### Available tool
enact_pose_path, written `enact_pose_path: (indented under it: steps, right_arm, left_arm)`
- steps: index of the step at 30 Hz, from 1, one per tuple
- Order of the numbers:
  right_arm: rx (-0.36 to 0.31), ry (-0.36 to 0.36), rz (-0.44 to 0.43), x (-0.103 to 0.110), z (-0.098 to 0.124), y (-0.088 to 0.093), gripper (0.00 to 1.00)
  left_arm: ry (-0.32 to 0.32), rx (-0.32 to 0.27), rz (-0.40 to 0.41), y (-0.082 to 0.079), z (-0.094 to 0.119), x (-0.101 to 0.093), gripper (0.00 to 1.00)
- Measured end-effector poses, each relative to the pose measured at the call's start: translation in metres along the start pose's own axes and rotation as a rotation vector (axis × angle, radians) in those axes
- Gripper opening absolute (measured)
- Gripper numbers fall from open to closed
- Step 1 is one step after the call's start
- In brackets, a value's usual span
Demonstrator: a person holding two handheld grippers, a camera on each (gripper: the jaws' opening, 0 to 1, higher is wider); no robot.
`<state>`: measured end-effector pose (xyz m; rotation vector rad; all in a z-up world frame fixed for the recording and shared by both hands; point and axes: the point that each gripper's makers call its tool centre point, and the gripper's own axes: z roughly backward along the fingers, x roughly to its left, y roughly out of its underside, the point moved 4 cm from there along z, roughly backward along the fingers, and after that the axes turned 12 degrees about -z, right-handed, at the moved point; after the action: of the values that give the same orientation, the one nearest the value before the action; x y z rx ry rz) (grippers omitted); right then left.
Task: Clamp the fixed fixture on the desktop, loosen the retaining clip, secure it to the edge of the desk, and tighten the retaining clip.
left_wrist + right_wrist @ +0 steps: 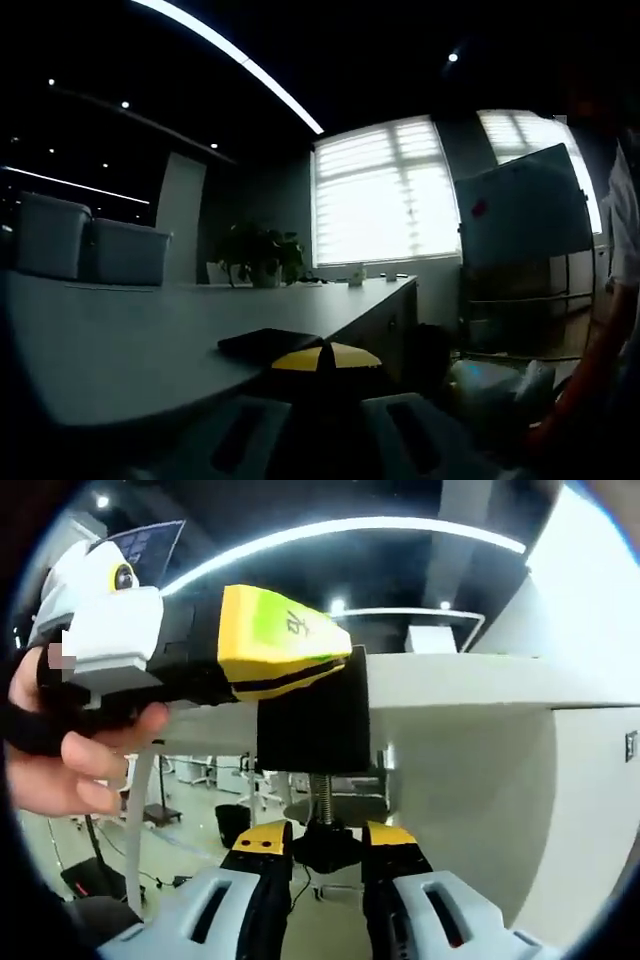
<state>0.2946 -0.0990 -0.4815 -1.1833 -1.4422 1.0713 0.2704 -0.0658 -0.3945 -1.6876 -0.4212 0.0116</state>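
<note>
The black clamp fixture (pixel 315 730) sits over the edge of the white desk (pixel 450 680). Its threaded screw (pixel 322 795) hangs down to a black knob (pixel 325 848). My right gripper (pixel 327 838), seen from below the desk, has its yellow-tipped jaws closed on either side of that knob. My left gripper (pixel 335 665), held by a hand (pixel 70 750), comes in from the left, its yellow jaws shut on the fixture's top. In the left gripper view, the left gripper (pixel 325 358) rests at the desk (pixel 150 340) edge beside the fixture's black top plate (pixel 270 343).
Two pale storage boxes (pixel 85 245) and a potted plant (pixel 262 255) stand far back on the desk. A whiteboard (pixel 520 210) and a person's arm (pixel 600 340) are on the right. The desk's white side panel (pixel 560 810) is right of the right gripper.
</note>
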Motion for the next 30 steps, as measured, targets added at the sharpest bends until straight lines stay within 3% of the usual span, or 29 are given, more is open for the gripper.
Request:
enact_pose_path:
  steps: [8, 12, 15, 18, 22, 24, 28, 30]
  right_arm:
    - [-0.015, -0.235, -0.019, -0.006, 0.003, 0.0, 0.25]
    - [0.021, -0.354, 0.041, -0.008, 0.001, -0.001, 0.25]
    - [0.041, -0.437, -0.036, -0.011, -0.002, 0.003, 0.25]
    - [0.049, -0.45, -0.036, -0.013, -0.002, 0.002, 0.25]
    - [0.041, -0.391, -0.02, -0.012, -0.003, 0.003, 0.25]
    - [0.041, -0.279, -0.023, -0.014, 0.004, 0.004, 0.25]
    - [-0.009, -0.129, 0.041, -0.009, 0.026, -0.003, 0.31]
    - [-0.019, -0.061, -0.048, -0.006, 0.037, -0.003, 0.32]
  left_arm:
    - [0.002, -0.009, 0.016, 0.0, 0.001, 0.0, 0.01]
    - [0.002, -0.009, 0.019, 0.0, 0.001, 0.001, 0.01]
    - [0.007, -0.011, 0.022, 0.0, 0.001, 0.001, 0.01]
    - [0.01, -0.015, 0.029, 0.0, 0.001, 0.001, 0.01]
    - [0.011, -0.018, 0.029, 0.0, 0.001, 0.001, 0.01]
    - [0.012, -0.018, 0.026, 0.0, 0.001, 0.001, 0.01]
    - [0.014, -0.014, 0.013, 0.0, 0.001, 0.0, 0.01]
    - [0.015, -0.015, 0.01, 0.0, 0.001, 0.0, 0.01]
